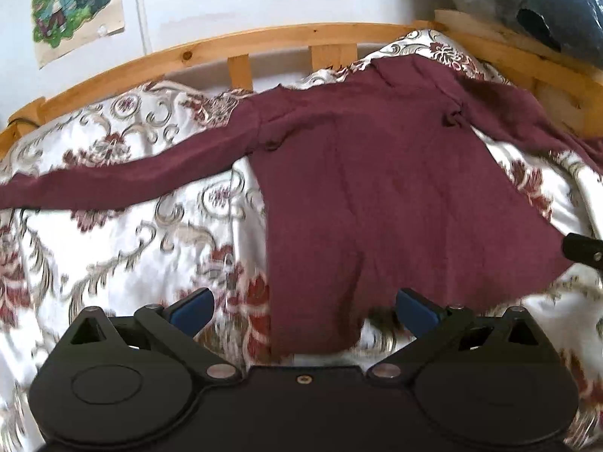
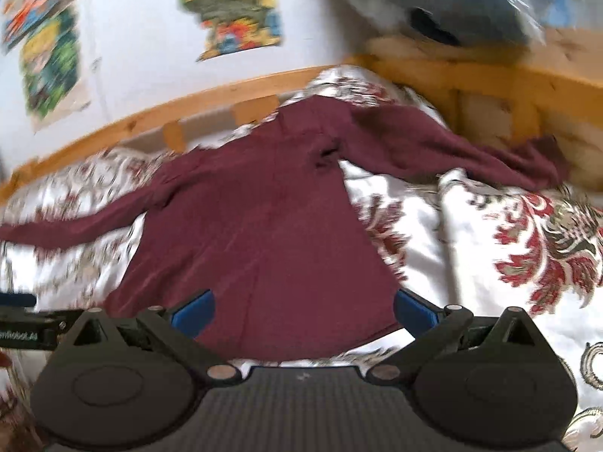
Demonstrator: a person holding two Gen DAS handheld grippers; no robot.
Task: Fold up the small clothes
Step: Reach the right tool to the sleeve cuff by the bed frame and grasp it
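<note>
I am steering two handheld grippers over a bed. A maroon long-sleeved top (image 1: 377, 196) lies spread flat on a white bedspread (image 1: 132, 233) patterned with dark red flowers, its neck toward a wooden bed rail (image 1: 233, 43) and its hem toward me. One sleeve (image 1: 113, 180) stretches far out to the left; the other sleeve (image 2: 452, 150) runs right and bunches near the rail.

My left gripper (image 1: 303, 307) hovers at the hem's left corner, jaws spread wide, blue pads either side of the fabric edge and holding nothing. My right gripper (image 2: 303, 309) hovers at the hem's right part, jaws equally wide and empty, with the shirt body filling the gap between them. In the left view, the right gripper's tip shows at the far right edge, beside the hem.

I judge no fold has been started. The risks from here: the bedspread is glossy and loose, so closing low could pinch it along with the hem and drag it up. Gripping at uneven points along the hem would skew the fold. The bunched right sleeve could get trapped under the body. The right view is motion-blurred, so I cannot place that edge exactly.
</note>
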